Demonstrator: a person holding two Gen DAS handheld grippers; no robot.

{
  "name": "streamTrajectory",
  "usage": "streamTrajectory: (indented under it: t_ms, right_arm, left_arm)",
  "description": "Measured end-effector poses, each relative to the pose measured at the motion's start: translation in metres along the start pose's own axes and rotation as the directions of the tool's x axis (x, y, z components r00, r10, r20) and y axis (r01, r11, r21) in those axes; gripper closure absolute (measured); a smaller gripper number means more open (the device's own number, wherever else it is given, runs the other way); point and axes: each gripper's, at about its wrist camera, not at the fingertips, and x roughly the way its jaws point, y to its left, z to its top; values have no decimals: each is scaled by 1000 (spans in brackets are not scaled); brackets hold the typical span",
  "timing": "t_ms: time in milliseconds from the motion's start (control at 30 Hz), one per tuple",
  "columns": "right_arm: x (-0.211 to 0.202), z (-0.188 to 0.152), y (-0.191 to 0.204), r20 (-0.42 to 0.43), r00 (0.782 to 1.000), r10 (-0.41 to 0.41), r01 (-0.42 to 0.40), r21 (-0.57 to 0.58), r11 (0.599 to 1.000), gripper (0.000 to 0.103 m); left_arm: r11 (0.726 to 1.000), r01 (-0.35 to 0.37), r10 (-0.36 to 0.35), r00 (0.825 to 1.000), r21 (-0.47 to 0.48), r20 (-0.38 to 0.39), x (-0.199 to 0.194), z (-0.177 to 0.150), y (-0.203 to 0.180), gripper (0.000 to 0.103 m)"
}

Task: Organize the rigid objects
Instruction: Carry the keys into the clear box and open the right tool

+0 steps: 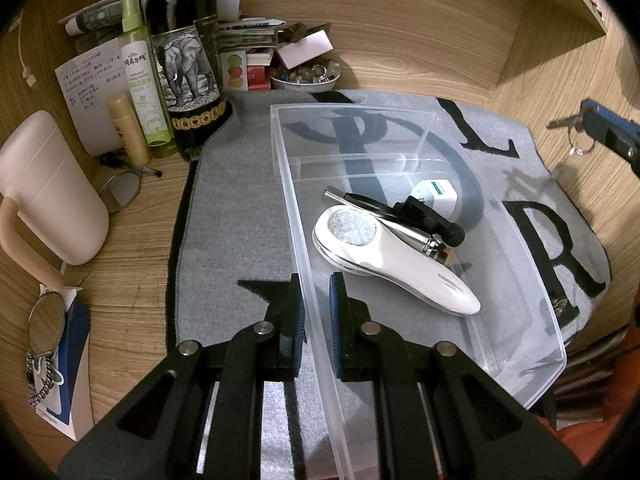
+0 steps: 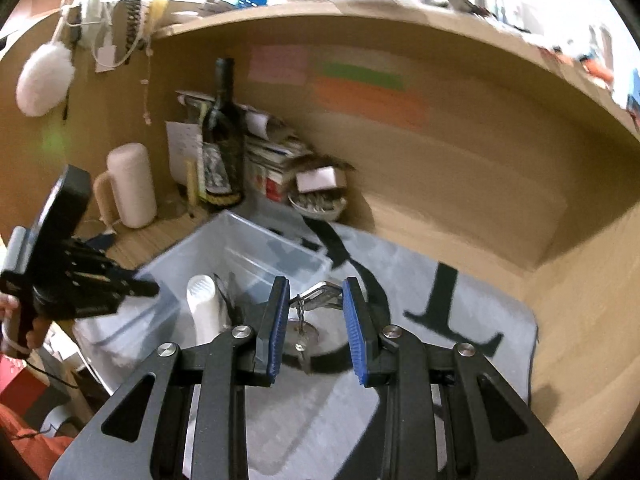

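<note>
From the left wrist, the left gripper [image 1: 317, 316] pinches the near wall of the clear bin [image 1: 520, 216], likely steadying it. Inside, just ahead, lies a white device [image 1: 394, 264] marked "TOUCHBeauty".

From the right wrist, the right gripper [image 2: 316, 332] holds keys [image 2: 316, 300] between barely parted pads, seemingly bin-bound.

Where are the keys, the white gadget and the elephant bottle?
keys [image 2: 301, 326]: right wrist view, on the dangling key.
white gadget [image 1: 400, 264]: left wrist view, mid-handle.
elephant bottle [image 1: 185, 68]: left wrist view, on its label.
</note>
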Motion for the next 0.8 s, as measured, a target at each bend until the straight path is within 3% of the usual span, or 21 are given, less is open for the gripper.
streamTrajectory:
  t_ms: [300, 800]
  right_arm:
    - [17, 19, 26, 26, 995, 93, -92, -36, 995, 78]
    - [85, 12, 50, -134, 978, 162, -169, -48, 984, 78]
  left_arm:
    - [1000, 8, -8, 1000, -12, -4, 1, -1, 2, 93]
    - [1000, 19, -19, 1000, -19, -5, 0, -1, 5, 93]
